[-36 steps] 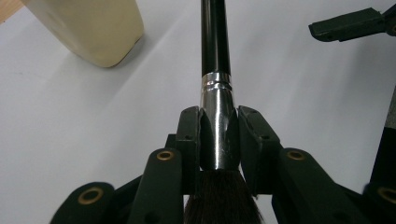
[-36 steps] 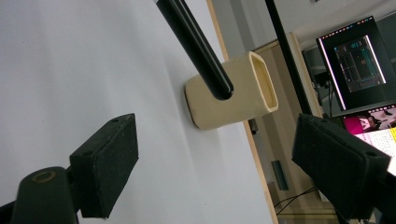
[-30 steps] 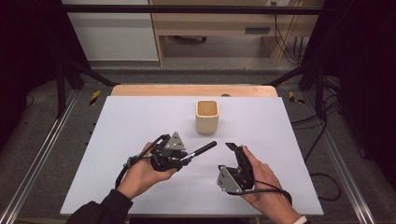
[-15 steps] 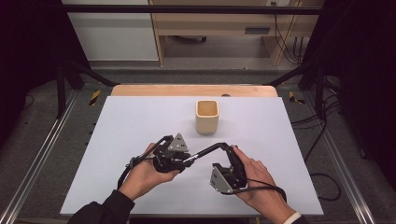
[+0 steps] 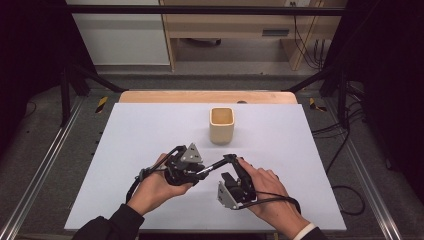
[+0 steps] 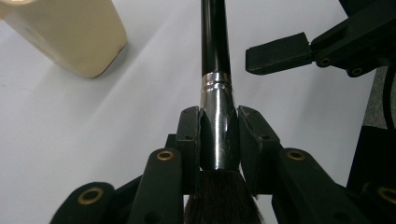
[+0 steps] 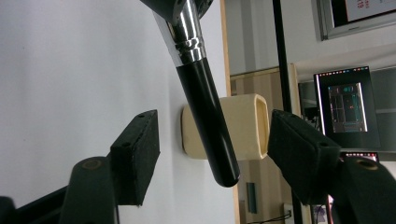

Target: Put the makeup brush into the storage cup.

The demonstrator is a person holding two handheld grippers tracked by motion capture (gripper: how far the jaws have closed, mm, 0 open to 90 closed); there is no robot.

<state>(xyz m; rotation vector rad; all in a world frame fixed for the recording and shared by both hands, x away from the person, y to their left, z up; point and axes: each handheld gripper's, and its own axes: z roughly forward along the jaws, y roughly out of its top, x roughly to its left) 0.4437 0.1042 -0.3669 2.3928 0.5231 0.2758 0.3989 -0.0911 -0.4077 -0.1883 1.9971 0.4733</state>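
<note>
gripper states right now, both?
Left gripper: shut on the brush, at its metal ferrule.
Right gripper: open, jaws just been closing around the brush handle, pads not touching yet.

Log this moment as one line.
left gripper: shut on brush ferrule | right gripper: jaws closing around brush handle, not touching | cup: upright, behind

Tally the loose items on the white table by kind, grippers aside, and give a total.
Makeup brush, black handle, silver ferrule, clamped in the left gripper: 1
Cream cup, upright: 1
Total: 2
</note>
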